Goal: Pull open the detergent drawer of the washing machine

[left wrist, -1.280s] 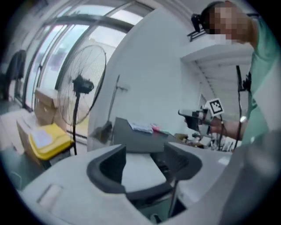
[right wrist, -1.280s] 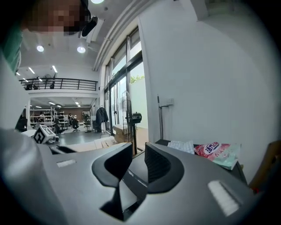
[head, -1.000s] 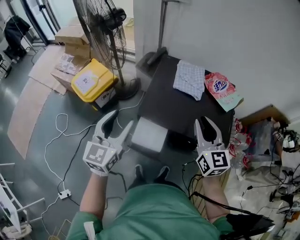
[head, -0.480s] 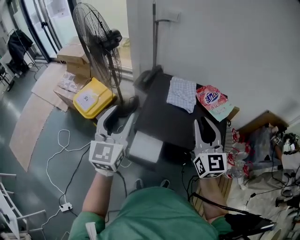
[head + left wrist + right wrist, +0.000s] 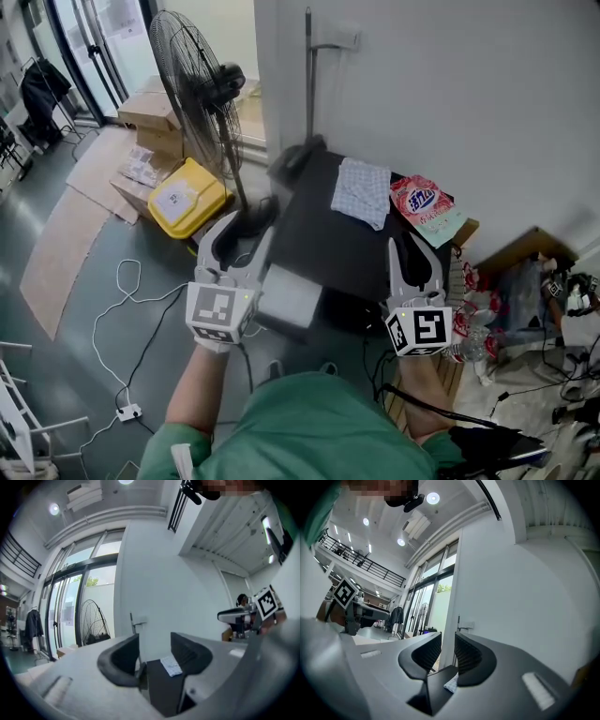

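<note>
Seen from the head view, a black washing machine (image 5: 328, 234) stands against the white wall, and the detergent drawer (image 5: 291, 295) shows as a pale grey block jutting out from the machine's front edge at its left side. The left tool (image 5: 246, 223) hovers just above and to the left of that drawer, near the machine's front-left corner. In its own view its jaws stand well apart, released, with only the dark machine top showing between them. The right tool (image 5: 409, 246) is over the machine's front-right corner, well apart from the drawer. Its ribbed pads face each other across a narrow gap and grip nothing. Each tool's marker cube faces the camera, and the person's green sleeves fill the bottom of the view. On the machine's top lie a checked cloth (image 5: 363, 190) and, just beside it to the right, a pink detergent bag (image 5: 424, 208) that overhangs the edge. A standing fan (image 5: 192, 70) rises to the left of the machine. A yellow box (image 5: 183, 195) sits on the floor near the fan's pole, with cardboard boxes (image 5: 150, 111) behind it.
</note>
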`<state>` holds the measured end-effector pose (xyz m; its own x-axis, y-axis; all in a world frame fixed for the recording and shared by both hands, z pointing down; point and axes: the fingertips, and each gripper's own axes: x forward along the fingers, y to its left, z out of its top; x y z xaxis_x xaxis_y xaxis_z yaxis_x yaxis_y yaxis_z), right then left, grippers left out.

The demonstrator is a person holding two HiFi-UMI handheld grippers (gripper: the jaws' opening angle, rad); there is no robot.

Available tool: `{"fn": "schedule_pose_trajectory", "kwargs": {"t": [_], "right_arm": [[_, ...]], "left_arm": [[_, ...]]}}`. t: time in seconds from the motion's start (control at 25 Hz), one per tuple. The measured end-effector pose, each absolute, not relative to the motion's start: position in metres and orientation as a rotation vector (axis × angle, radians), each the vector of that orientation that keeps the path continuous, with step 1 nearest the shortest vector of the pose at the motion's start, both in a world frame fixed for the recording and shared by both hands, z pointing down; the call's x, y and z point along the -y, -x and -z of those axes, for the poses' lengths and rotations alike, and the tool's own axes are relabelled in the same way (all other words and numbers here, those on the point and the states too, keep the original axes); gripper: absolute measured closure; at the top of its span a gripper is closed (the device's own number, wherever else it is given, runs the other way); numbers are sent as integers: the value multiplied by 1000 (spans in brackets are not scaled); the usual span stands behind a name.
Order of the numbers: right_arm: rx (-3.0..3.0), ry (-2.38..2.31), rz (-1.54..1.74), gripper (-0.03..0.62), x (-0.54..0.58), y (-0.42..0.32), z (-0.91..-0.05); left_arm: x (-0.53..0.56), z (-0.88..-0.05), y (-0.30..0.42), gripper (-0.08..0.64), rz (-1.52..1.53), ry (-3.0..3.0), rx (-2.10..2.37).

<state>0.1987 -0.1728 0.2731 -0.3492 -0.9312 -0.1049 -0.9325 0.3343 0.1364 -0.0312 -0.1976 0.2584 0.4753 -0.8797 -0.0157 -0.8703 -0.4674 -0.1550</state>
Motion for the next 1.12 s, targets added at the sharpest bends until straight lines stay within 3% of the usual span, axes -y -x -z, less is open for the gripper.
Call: {"fn": "schedule_pose_trajectory", "kwargs": {"t": [1.12], "right_arm": [[-2575, 1766, -224, 505, 180, -215, -287]], "left_arm": [[199, -269, 13, 359, 127, 2573, -1568]]}}
